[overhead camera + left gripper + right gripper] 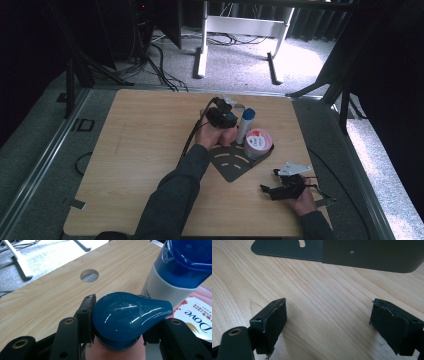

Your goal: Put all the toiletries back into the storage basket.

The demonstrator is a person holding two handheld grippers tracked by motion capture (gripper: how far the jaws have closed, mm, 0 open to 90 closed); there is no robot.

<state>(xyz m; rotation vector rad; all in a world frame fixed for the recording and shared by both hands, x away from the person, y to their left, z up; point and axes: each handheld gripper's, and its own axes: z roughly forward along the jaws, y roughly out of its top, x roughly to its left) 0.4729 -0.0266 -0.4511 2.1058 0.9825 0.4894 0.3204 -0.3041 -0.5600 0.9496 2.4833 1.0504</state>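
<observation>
Wooden counter (135, 150) carries everything here, with a round hole (89, 275) cut through it near the far edge. Left of centre in the high view, the left gripper (223, 118) reaches over a dark metal rack (231, 162) that sits on the counter. In the left gripper view its jaws are clamped on a pink bottle's teal cap (125, 315), one pad pressing each side of it; the bottle stands upright at the rack. Just beside it to the right stands a white spray can (244, 127) with a blue cap, and next to that a round pink Dove tub (258, 142), both at the rack's raised wall. Farther right and nearer the person, the right gripper (272, 192) rests low over bare wood, well apart from the rack. Its jaws stand wide open with nothing between them.
</observation>
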